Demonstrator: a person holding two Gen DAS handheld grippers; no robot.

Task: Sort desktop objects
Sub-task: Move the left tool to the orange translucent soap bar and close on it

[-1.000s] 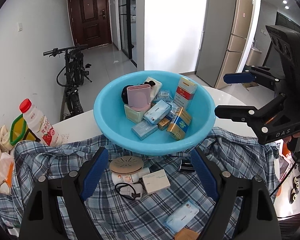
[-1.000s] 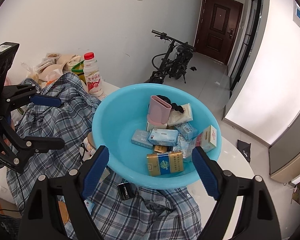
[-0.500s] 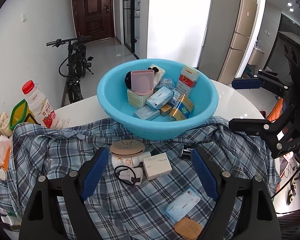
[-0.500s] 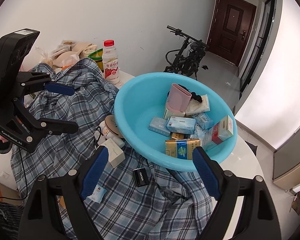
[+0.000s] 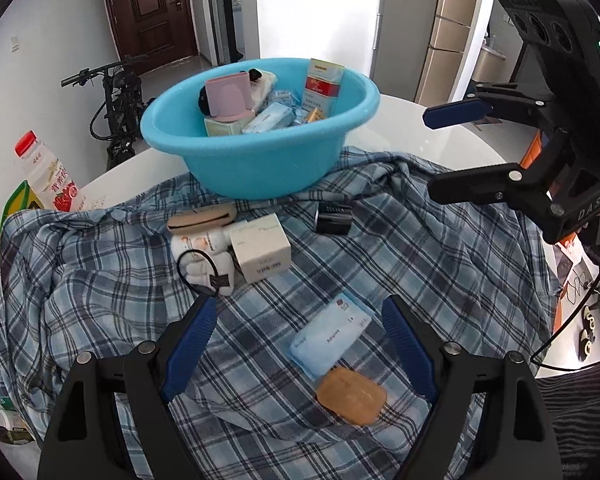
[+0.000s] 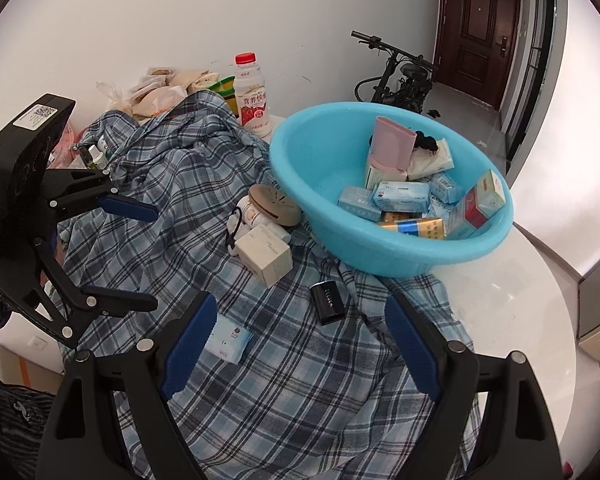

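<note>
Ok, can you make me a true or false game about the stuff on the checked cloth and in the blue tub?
1. The round blue plastic basin is empty. False: it holds small boxes and a pink cup.
2. The small black box lies on the blue plaid cloth. True.
3. The left gripper holds the pale blue tissue packet. False: its jaws are open, holding nothing.
4. The red-capped drink bottle stands upright. True.
5. The right gripper is open. True.
</note>
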